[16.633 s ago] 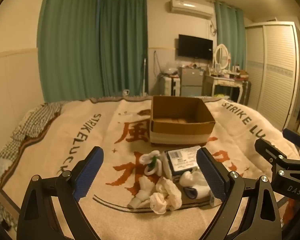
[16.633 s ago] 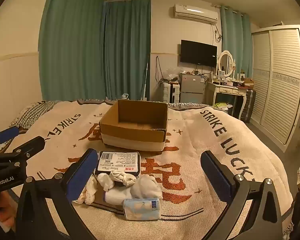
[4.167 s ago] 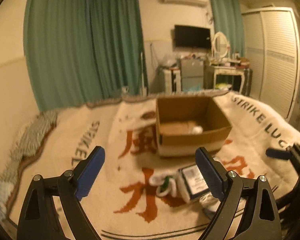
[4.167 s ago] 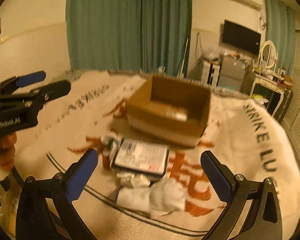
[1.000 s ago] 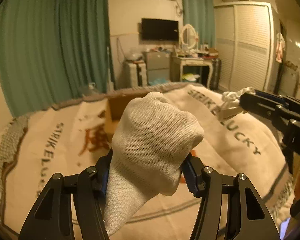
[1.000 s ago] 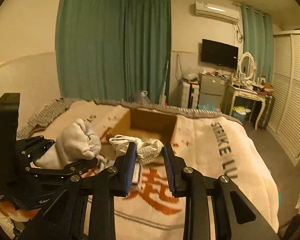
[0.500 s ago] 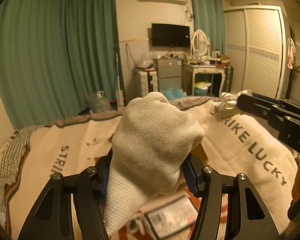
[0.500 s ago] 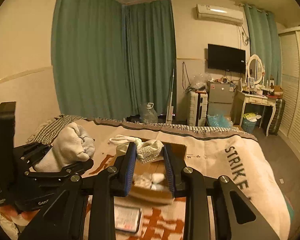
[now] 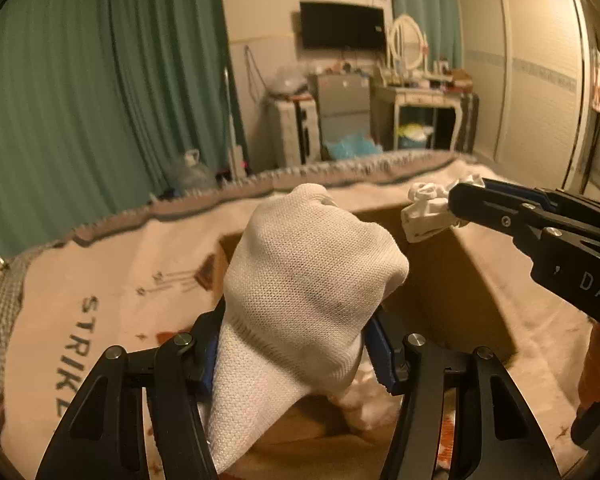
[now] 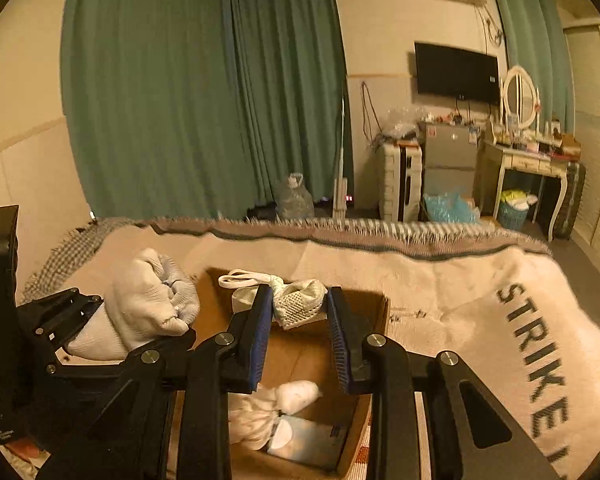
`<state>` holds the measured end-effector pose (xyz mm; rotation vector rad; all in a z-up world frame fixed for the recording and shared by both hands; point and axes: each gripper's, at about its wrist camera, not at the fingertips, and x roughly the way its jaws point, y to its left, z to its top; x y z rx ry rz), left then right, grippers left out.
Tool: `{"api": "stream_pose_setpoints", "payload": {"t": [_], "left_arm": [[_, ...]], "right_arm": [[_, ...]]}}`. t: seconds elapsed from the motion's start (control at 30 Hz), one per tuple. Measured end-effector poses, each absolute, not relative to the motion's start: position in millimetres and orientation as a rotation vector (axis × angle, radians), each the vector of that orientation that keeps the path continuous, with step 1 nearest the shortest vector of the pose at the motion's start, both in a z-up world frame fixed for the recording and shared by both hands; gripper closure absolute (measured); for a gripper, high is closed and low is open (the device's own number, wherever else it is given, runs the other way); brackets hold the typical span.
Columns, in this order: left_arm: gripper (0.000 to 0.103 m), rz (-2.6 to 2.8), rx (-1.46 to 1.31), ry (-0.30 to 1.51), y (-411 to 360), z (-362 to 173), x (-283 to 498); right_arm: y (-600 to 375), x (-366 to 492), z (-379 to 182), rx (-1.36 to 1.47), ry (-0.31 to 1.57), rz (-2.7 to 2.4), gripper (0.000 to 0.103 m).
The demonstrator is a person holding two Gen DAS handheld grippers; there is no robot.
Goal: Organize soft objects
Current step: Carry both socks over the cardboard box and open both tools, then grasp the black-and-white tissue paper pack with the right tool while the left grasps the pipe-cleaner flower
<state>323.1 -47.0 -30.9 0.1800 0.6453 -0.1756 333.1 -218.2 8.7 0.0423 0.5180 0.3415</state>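
Observation:
My left gripper (image 9: pixel 296 344) is shut on a rolled white sock bundle (image 9: pixel 308 280) and holds it above the open cardboard box (image 9: pixel 460 292). It also shows in the right wrist view (image 10: pixel 148 300) at the left. My right gripper (image 10: pixel 298 312) is shut on a small white mesh sock bundle (image 10: pixel 296 300) over the box (image 10: pixel 364 440); in the left wrist view that bundle (image 9: pixel 428 208) hangs at the right gripper's tip over the box's far side. Inside the box lie white socks (image 10: pixel 276 404) and a tissue pack (image 10: pixel 312 440).
The box stands on a cream blanket (image 10: pixel 480 300) with dark "STRIKE" lettering that covers the bed. Beyond the bed's far edge are green curtains (image 10: pixel 204 100), a small fridge (image 10: pixel 448 156), a white dressing table (image 10: pixel 528 160) and a wardrobe (image 9: pixel 540 72).
Both grippers have moved forward with their sock bundles, from in front of the box to over its opening. The box now fills the lower part of both views.

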Motion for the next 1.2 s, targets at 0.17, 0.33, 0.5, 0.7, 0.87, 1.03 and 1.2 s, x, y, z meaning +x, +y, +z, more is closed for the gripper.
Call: {"api": "stream_pose_setpoints", "payload": {"t": [0.17,0.33,0.5,0.7,0.87,1.03,1.2], "left_arm": [[0.042,-0.182,0.198,0.659,-54,-49,335],[0.024,-0.162,0.145,0.675,-53,-52,332],[0.024,-0.161,0.176,0.651,-53,-27,310],[0.011,-0.118,0.223,0.502,-63,38,263],[0.01,-0.13,0.191,0.413,-49,94,213],[0.01,-0.118,0.191,0.334,-23,122,157],[0.005,-0.096,0.157,0.337,8,106,125]], "right_arm": [[-221,354,-26,0.044,0.569,0.344,0.075],[-232,358,-35,0.049,0.602,0.318,0.035],[-245,329,-7,0.083,0.568,0.292,0.033],[-253,272,60,0.061,0.502,0.246,0.022],[-257,222,106,0.059,0.461,0.238,0.021],[-254,165,141,0.033,0.403,0.223,0.009],[-233,128,146,-0.013,0.385,0.243,0.0]]}}
